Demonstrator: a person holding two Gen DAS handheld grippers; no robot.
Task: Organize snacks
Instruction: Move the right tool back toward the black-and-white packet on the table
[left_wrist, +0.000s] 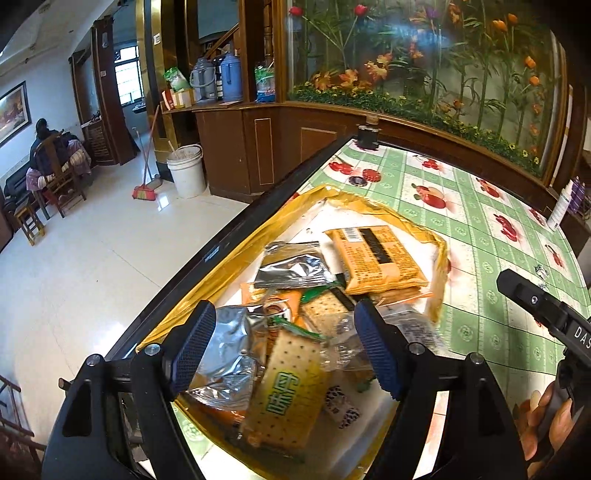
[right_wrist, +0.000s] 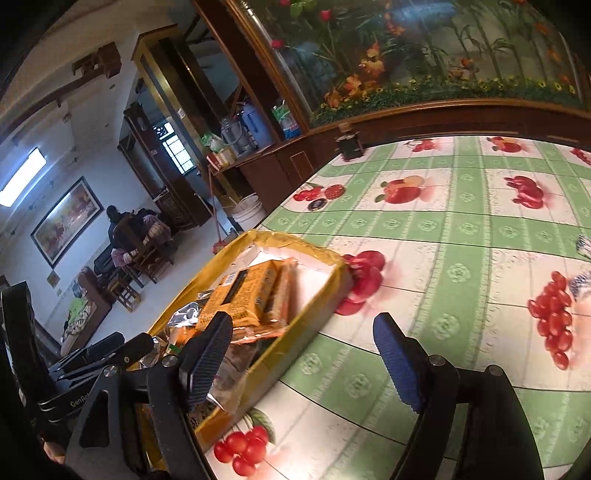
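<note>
The left gripper hangs spread and empty over the shallow gold cardboard tray at the table's left edge, heaped with foil and orange snack packets. The right gripper, spread, apparently empty, hovers beside the tray over the green fruit-print tablecloth.

A cracker packet carries two large green Chinese characters, "味香." The right gripper's body reads "DAS"; the left gripper's body reads "GenRo."
</note>
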